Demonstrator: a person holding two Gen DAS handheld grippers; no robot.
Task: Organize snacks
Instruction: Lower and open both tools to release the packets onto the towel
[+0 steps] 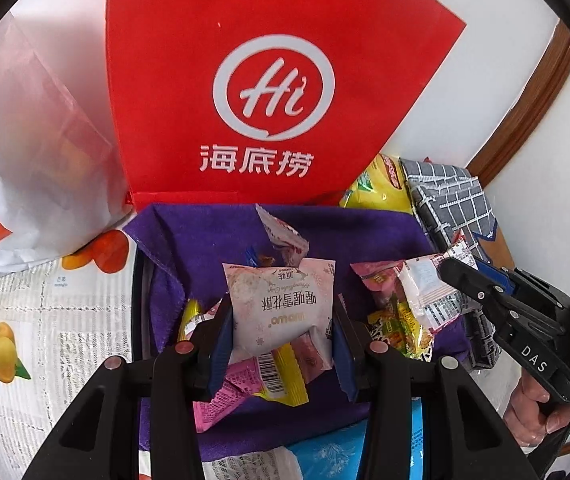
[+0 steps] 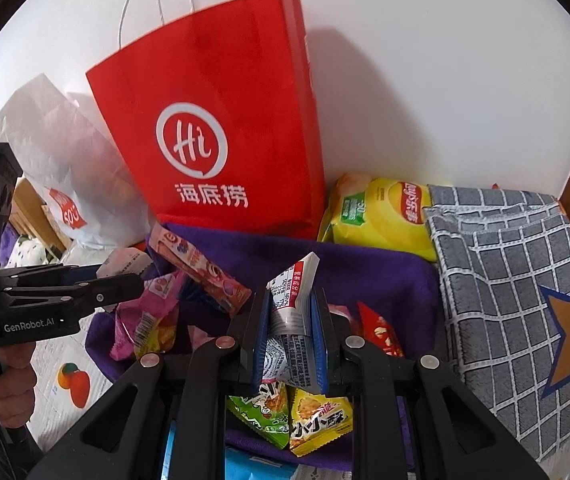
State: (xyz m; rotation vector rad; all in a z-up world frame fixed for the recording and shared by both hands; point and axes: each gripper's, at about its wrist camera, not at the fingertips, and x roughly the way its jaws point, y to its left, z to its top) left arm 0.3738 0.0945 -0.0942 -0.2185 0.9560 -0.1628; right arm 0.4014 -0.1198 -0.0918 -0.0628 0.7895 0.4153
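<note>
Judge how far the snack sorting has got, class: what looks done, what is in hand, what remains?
Done: nothing visibly sorted. In hand: the left gripper holds a pale pink snack packet; the right gripper is shut on a white printed packet. Left: loose packets lie scattered on the purple cloth.

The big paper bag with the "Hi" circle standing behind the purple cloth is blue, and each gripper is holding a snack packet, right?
Not quite: the paper bag is red, not blue, as the right wrist view shows. The rest holds: it stands behind the purple cloth, the left gripper holds a pale pink snack packet, and the right gripper holds a white snack packet.
</note>
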